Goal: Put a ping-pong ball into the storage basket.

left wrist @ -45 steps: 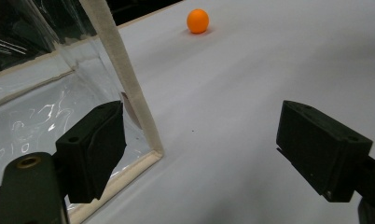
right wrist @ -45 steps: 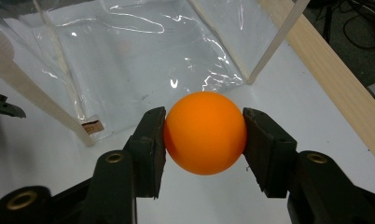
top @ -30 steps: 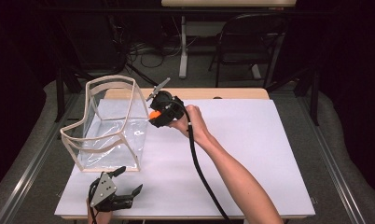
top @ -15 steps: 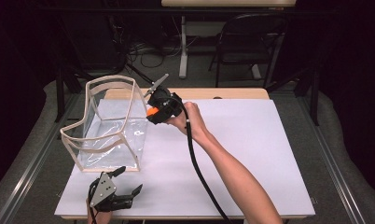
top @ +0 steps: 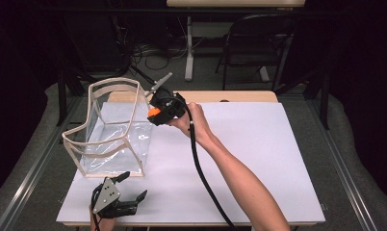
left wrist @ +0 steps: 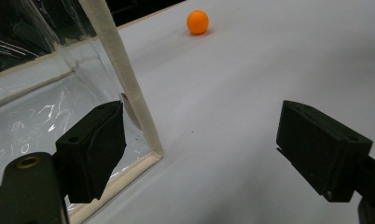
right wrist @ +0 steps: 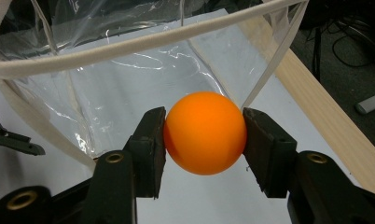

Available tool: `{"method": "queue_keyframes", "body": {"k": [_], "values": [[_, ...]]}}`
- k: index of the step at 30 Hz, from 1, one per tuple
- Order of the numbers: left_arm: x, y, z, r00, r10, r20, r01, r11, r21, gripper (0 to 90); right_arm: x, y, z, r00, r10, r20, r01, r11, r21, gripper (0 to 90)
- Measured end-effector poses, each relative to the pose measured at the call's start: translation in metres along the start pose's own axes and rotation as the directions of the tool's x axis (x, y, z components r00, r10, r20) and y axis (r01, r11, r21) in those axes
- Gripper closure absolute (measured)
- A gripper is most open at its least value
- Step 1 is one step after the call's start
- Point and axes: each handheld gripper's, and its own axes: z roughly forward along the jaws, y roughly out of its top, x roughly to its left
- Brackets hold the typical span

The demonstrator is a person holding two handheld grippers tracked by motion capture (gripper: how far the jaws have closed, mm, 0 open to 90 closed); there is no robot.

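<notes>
My right gripper [top: 155,110] is shut on an orange ball [top: 154,111], held in the air at the right upper rim of a clear plastic bag [top: 113,83] with cream-edged seams. In the right gripper view the ball [right wrist: 205,133] sits squeezed between both pads, just in front of the bag's rim [right wrist: 129,44]. My left gripper [top: 134,186] rests open on the white table [top: 259,149] near its front edge, just before the bag's near corner [left wrist: 132,93]. A second orange ball [left wrist: 197,22] lies far off on the table in the left gripper view.
The bag stands upright at the table's left, mouth upward. A wooden strip [top: 239,96] runs along the table's far edge. The black cable [top: 201,168] trails along the right forearm. Chairs and table legs stand in the dark beyond.
My right gripper has edged slightly left toward the bag's rim with the ball in it. The left gripper has not moved.
</notes>
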Motion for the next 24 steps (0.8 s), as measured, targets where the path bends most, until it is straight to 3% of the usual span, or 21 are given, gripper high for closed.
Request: {"method": "queue_keyframes", "body": {"k": [24], "values": [[0.001,0.0,-0.001,1.0,0.002,0.001,-0.002,1.0,-0.002,15.7,0.005,0.015,-0.006,1.0,0.001,0.007,-0.001,0.999,-0.052,51.1]]}}
